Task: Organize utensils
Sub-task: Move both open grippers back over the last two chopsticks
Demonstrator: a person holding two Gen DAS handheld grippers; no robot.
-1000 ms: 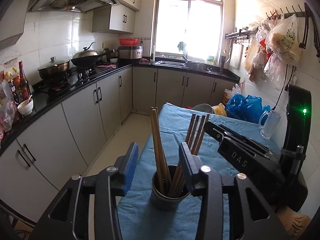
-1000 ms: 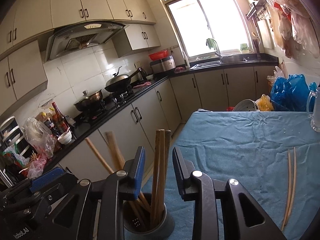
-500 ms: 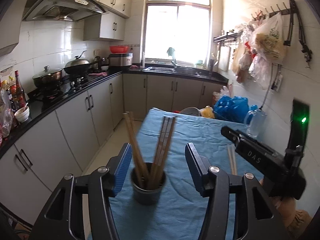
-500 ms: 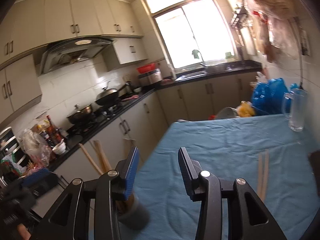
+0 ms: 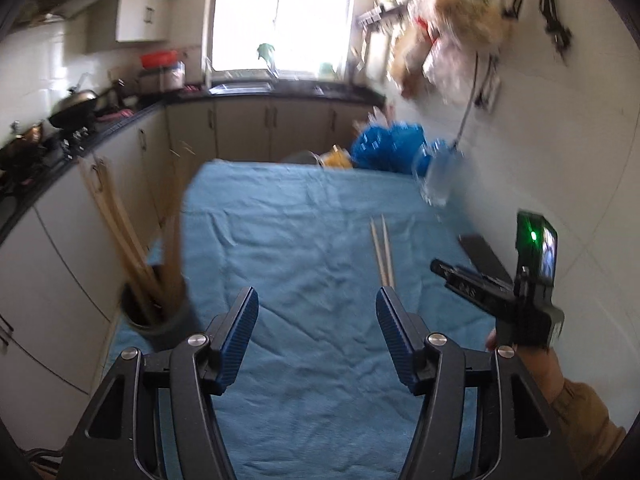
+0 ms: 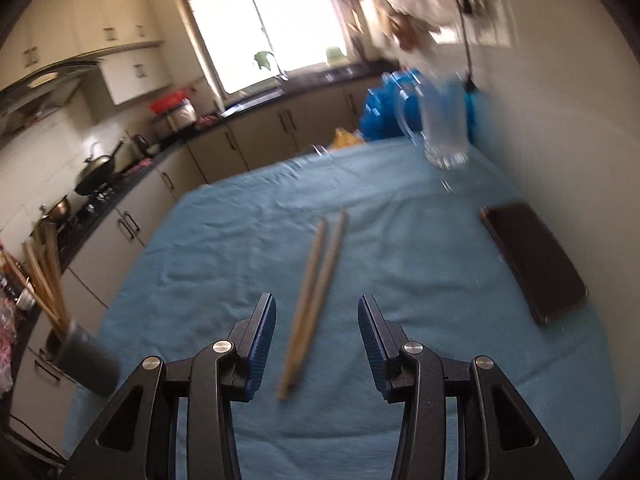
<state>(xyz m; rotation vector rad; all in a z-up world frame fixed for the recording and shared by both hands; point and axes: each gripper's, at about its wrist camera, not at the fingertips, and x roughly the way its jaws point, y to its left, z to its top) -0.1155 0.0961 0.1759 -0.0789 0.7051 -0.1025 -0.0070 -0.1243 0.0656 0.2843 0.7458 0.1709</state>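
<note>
Right gripper [image 6: 316,340] hovers, jaws wide and empty, a chopstick pair [image 6: 316,284] lying on the bench [image 6: 224,240] between them. Left gripper [image 5: 316,332] gapes empty too, holder [image 5: 160,316] off left.

Black left gripper [image 5: 316,334] with blue ridged pads [image 5: 240,334], round silver screws, black right gripper [image 6: 316,344] the same, green light, tan sleeve [image 5: 588,416]
</note>
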